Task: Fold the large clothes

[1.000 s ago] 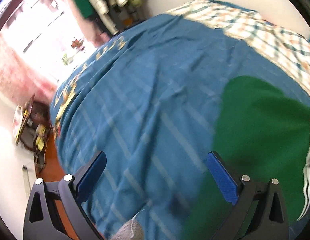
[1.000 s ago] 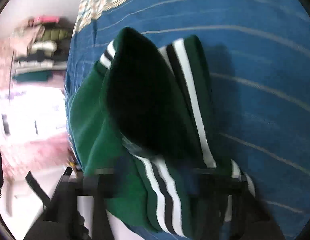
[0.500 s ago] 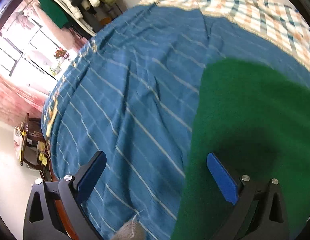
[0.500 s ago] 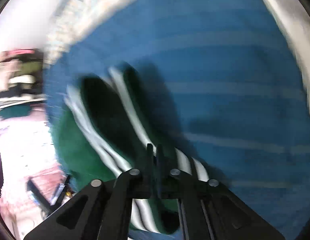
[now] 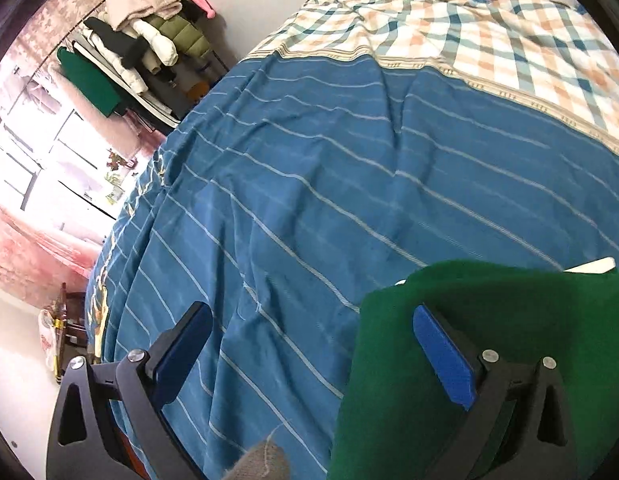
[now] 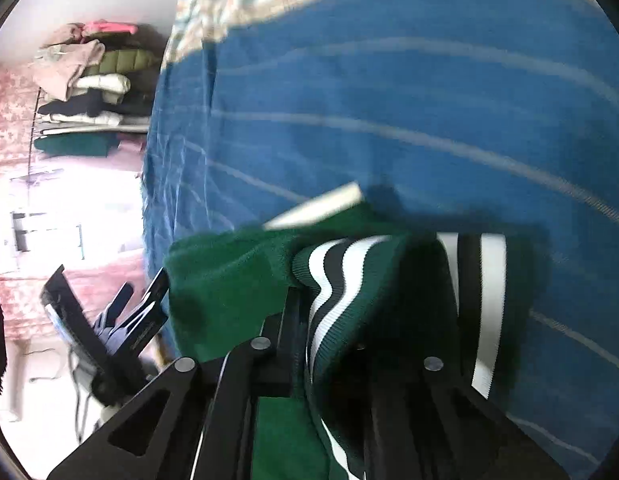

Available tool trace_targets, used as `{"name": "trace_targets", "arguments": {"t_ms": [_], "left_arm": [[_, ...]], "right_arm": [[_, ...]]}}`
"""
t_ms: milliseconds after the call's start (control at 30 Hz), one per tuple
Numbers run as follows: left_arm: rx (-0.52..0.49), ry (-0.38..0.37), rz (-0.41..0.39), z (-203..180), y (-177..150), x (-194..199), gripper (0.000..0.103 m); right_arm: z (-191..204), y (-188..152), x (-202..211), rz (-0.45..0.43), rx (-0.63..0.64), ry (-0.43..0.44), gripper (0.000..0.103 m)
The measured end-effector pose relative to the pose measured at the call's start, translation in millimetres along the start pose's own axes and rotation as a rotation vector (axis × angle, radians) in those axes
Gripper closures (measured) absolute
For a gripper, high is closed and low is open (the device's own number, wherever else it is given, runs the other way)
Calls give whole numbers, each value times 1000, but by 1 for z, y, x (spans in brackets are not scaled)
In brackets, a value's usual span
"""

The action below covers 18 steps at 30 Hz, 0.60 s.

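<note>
The right gripper [image 6: 309, 344] has just closed on the green sweater's [image 6: 229, 280] striped hem. The left gripper [image 5: 313, 356] gapes empty above the blue bedspread [image 5: 329, 168], sweater at three o'clock

One green garment [image 5: 489, 360], one blue striped bedspread [image 5: 349, 180], one checked blanket [image 5: 489, 36], two grippers, left [image 5: 313, 354], right [image 6: 333, 320].

A wide bed [image 5: 317, 184] carries everything here. It is covered by a blue cotton bedspread with thin white stripes [image 5: 349, 152], rumpled into soft creases and hanging over the edge toward the floor. At the far end a checked quilt in cream, orange and teal [image 5: 489, 36] lies across the bedspread. Nearer, a thick green garment with white and black striped ribbed trim [image 6: 349, 280] lies bunched on the blue cloth.
</note>
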<state>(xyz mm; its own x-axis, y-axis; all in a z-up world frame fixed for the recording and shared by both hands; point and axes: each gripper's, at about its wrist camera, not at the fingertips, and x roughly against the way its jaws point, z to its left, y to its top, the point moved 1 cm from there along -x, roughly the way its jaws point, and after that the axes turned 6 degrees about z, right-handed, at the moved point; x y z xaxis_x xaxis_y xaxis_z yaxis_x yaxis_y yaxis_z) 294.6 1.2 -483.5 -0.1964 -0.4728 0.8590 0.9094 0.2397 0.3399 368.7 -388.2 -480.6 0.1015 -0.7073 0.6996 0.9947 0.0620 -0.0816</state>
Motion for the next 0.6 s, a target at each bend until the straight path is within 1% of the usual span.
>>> {"name": "trace_targets", "arguments": {"t_ms": [33,67,100,133,167,200,233,267,300,333,367,400,433,467,500,533,567,600], "left_arm": [[14,-18,-1,3,-1,4,0],[33,-41,-7,7,-2,10,0],[46,-57,-10,9,-3,15,0],[54,-68,-17,11,-5,19,0],[55,-69,-23,10,-6,21,0],[50,-67,-22,8,-8,19,0],[39,-61,-10,3,-10,13,0],[31,-56,2,0,-12,8,0],[26,-47,10,-2,-13,4,0],[20,-31,12,-4,-15,2,0],[12,-17,13,-4,-16,1,0],[9,-13,11,-1,-17,2,0],[15,-17,13,2,-19,4,0],[25,-25,18,7,-22,6,0],[39,-34,21,12,-25,10,0],[57,-36,19,19,-29,15,0],[75,-28,13,26,-36,22,0],[87,-19,10,31,-43,27,0]], "right_arm": [[8,-1,11,-53,-3,22,98],[17,-2,33,-122,-7,48,98],[20,-7,47,-162,-5,58,99],[25,-7,62,-211,6,46,101],[27,-5,65,-242,9,8,101],[21,3,61,-246,-7,-29,101],[9,11,52,-223,-40,-40,101],[-5,18,39,-200,-82,-70,101],[-2,30,20,-174,-75,-100,101],[-4,38,1,-113,-49,-132,100],[-13,37,-4,-72,-53,-140,97],[-16,39,-3,-48,-72,-116,94],[-16,38,1,-40,-91,-78,81],[-15,32,18,-51,-112,-71,71],[-16,25,30,-72,-119,-90,55],[-17,14,45,-101,-119,-99,48],[-19,-4,63,-125,-117,-101,48],[-32,-26,78,-120,-124,-98,48]]}}
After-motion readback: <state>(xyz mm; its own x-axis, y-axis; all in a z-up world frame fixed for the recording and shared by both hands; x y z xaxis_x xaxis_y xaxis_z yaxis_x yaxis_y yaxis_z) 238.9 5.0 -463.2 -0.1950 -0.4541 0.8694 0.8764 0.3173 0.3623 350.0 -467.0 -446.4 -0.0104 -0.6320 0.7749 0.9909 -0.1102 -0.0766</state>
